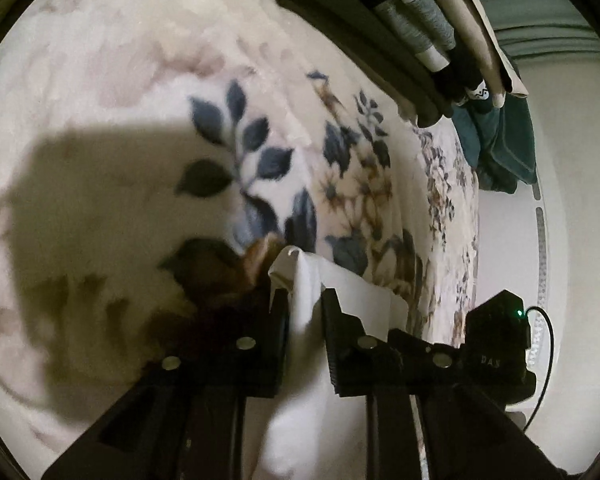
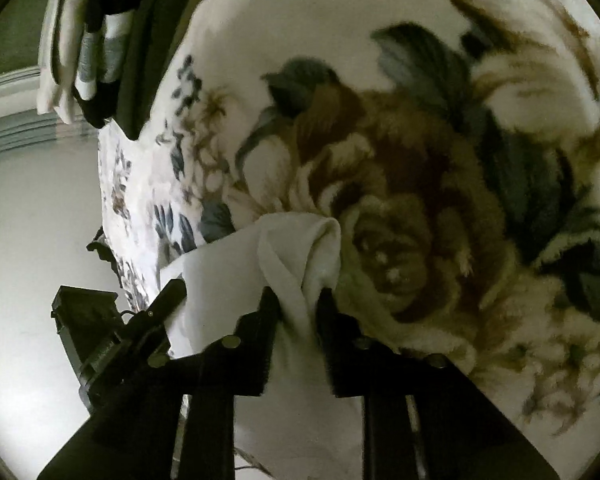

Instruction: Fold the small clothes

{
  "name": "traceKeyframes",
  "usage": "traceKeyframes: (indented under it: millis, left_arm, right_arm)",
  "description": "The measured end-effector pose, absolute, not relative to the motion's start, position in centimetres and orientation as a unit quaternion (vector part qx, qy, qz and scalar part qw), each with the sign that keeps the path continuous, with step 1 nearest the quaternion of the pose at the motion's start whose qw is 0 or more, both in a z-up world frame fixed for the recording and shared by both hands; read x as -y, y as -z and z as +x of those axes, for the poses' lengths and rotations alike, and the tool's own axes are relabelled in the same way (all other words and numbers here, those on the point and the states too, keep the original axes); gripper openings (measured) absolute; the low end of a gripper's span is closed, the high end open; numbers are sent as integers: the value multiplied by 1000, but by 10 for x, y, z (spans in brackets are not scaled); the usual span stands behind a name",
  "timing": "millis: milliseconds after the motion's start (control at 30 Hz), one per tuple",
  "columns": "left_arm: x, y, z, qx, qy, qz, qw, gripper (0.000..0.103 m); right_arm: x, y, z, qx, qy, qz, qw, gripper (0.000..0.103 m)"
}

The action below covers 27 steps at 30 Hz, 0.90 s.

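Left wrist view: the left tongs (image 1: 305,294) pinch one edge of the white garment (image 1: 352,292), the right tongs (image 2: 298,294) pinch another, lifted above the floral blanket (image 1: 140,80). The thin bunched grip could slip, likely dropping a corner and skewing the fold.

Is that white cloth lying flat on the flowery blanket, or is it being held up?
Held up. The white cloth is pinched by the left gripper and right gripper, bunched and hanging above the floral blanket.
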<state>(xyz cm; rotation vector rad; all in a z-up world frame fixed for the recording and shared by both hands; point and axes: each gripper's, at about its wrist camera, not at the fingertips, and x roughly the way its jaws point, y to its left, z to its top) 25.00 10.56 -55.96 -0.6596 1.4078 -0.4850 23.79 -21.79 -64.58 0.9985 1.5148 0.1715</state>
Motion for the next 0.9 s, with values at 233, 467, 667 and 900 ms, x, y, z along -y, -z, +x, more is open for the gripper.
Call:
traceKeyframes:
  millis: [233, 467, 667, 900]
  left_arm:
    - [-147, 513, 177, -626, 213, -253, 707, 59]
    - [-181, 522, 55, -687, 172, -234, 666, 60]
    - [-179, 571, -21, -725, 144, -253, 625, 59]
    - [-176, 569, -37, -705, 125, -277, 641, 63]
  right_arm:
    - [236, 624, 184, -689, -85, 432, 576, 60]
    - [225, 641, 54, -773, -82, 387, 496, 62]
    - [195, 668, -20, -799, -123, 395, 437, 62]
    - [170, 681, -47, -806, -131, 380, 434, 58]
